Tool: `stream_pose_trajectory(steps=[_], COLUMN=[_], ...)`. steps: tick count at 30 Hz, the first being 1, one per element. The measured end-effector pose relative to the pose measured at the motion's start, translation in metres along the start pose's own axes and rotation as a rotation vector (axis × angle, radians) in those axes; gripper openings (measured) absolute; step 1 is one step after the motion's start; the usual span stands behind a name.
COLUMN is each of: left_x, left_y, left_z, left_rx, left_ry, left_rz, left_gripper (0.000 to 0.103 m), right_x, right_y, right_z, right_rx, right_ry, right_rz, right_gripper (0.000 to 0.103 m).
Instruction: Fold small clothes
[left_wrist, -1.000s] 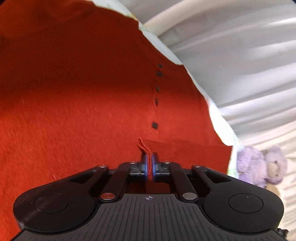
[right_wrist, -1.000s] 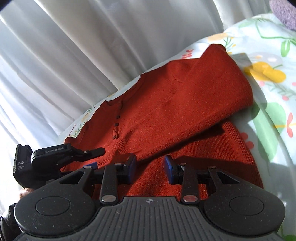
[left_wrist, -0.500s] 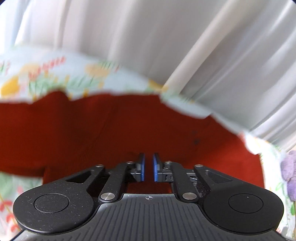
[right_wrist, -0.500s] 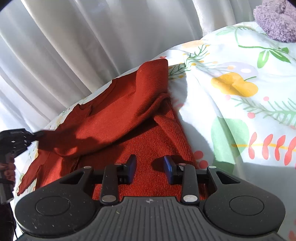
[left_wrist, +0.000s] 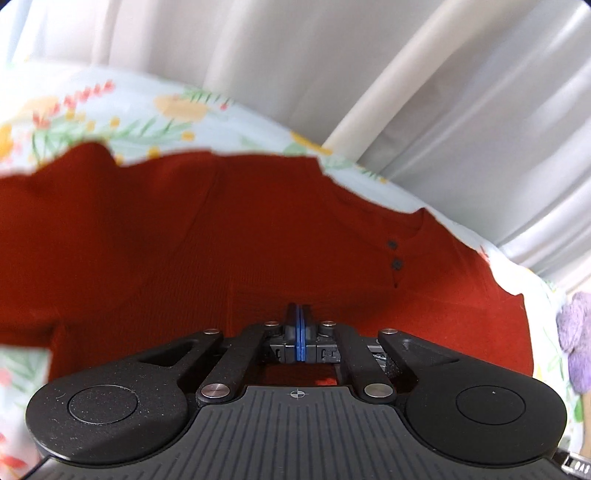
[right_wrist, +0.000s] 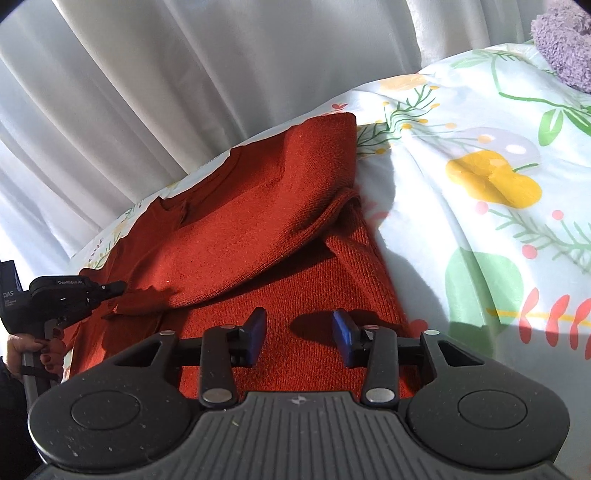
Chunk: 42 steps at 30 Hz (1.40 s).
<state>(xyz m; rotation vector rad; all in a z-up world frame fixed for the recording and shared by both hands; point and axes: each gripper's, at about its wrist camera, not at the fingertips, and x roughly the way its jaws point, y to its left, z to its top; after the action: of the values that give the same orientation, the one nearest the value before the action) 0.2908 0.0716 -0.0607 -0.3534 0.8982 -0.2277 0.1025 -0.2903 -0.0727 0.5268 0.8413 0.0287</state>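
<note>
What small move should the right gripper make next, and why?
Probably lower the right gripper onto the red sweater's near hem and grip it: its jaws are opening with only flat knit beneath, while the sleeve already lies folded across the body.

Two black handheld grippers, blue pads

Right gripper (right_wrist: 299, 332): silver screws, ribbed grey base. Left gripper (right_wrist: 110, 290): white "DAS" mark. Hand (right_wrist: 35, 349): dark red nail polish.

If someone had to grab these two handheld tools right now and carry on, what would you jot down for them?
Left tool: shut, holding nothing, over the red sweater.
Right tool: empty, jaws opening above the sweater's lower part.
Sweater lies on the floral bedsheet by the curtain.
Done: one sleeve folded across the body.
Left: fold in the rest and make a neat bundle.
</note>
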Motion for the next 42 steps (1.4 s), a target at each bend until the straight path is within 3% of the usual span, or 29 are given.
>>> stream_pose_trajectory(steps=[1,2,3,5,11,13,14,15,16,19,22,25,29,33,39,41,42], left_x=[-0.004,-0.007,-0.008,-0.006,-0.004,-0.001,0.001,0.005,0.01,0.007,-0.023,-0.049,-0.063,-0.053,-0.035,-0.03,-0.027], left_y=[0.002,0.005,0.011,0.025,0.038,0.038,0.036,0.034,0.033,0.021,0.004,-0.013,-0.025,-0.022,-0.014,-0.011,-0.01], left_z=[0.002,0.003,0.004,0.002,-0.002,-0.001,0.0,0.0,0.001,0.008,0.028,0.049,0.059,0.059,0.049,0.046,0.046], left_rx=[-0.002,-0.017,-0.035,-0.091,-0.16,-0.172,-0.163,-0.154,-0.153,-0.086,0.016,0.124,0.211,0.195,0.2,0.205,0.212], left_ry=[-0.004,-0.004,0.008,0.051,0.06,0.061,0.061,0.076,0.101,0.056,-0.09,-0.221,-0.32,-0.287,-0.216,-0.2,-0.197], left_rz=[0.001,0.007,0.006,-0.014,-0.073,-0.09,-0.086,-0.077,-0.059,-0.016,0.021,0.068,0.14,0.147,0.166,0.171,0.18], left_gripper=[0.003,0.01,0.027,0.047,0.052,0.051,0.039,0.006,0.007,0.006,0.006,0.006,0.006,0.006,0.006,0.006,0.006], right_x=[0.0,0.0,0.0,0.0,0.0,0.0,0.001,0.001,0.002,0.003,0.003,0.003,0.007,0.028,0.09,0.107,0.111], right_y=[0.001,0.001,0.001,0.0,-0.002,-0.001,-0.001,0.0,0.0,0.002,0.004,0.007,0.006,0.018,0.021,0.022,0.023], right_z=[0.001,0.001,0.001,0.0,0.0,0.001,0.002,0.002,0.002,0.002,0.007,0.015,0.042,0.075,0.119,0.125,0.125], right_rx=[0.001,0.001,0.002,0.01,0.03,0.028,0.027,0.027,0.026,0.019,-0.008,-0.069,-0.041,-0.092,-0.072,-0.066,-0.07], right_ry=[0.001,0.002,0.002,-0.001,-0.001,0.001,0.0,0.0,-0.001,-0.003,-0.002,-0.014,-0.048,-0.112,-0.066,-0.033,-0.03], right_rz=[-0.002,-0.001,-0.002,-0.002,0.002,0.001,0.001,0.0,0.0,-0.006,-0.038,-0.154,-0.123,-0.102,-0.148,-0.158,-0.166], right_gripper=[0.039,0.04,0.04,0.04,0.042,0.043,0.043,0.044,0.044,0.044,0.044,0.044,0.046,0.054,0.052,0.027,0.024])
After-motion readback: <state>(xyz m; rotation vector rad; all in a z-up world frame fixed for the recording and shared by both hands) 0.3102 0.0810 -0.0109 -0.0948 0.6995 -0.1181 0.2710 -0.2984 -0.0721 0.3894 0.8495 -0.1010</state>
